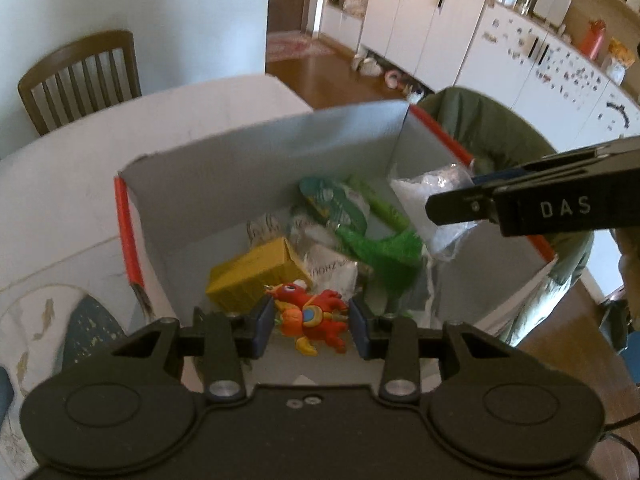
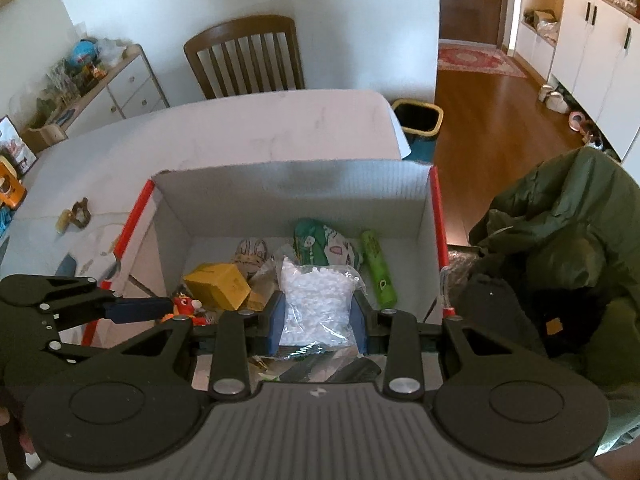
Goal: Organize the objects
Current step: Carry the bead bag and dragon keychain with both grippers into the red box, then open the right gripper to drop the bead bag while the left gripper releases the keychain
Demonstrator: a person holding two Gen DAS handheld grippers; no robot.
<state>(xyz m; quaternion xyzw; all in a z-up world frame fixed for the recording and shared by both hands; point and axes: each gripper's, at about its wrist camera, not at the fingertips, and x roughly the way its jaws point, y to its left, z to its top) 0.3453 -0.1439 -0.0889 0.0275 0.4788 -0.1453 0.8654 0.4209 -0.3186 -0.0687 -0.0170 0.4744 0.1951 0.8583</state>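
White table (image 2: 280,120) fills the back, and on it sits the big open cardboard box (image 1: 256,152) with red-taped edges. The near wall is hidden under both tools. Over at the right edge, a green jacket (image 2: 568,216) is draped on something I can't make out. Down in the box: a yellow carton (image 2: 218,284), a green tube (image 2: 378,268), and a green printed pouch (image 2: 320,244) half buried under other wrappers, blurred in the left view. Right gripper (image 2: 318,316) is over the box, clamped on a clear bag of white pellets (image 2: 316,300); the bag's lower end is cut off behind the tool. Left gripper (image 1: 312,320) has its blue pads pinching a small red toy figure (image 1: 310,316) just above the box floor, details too small to read.
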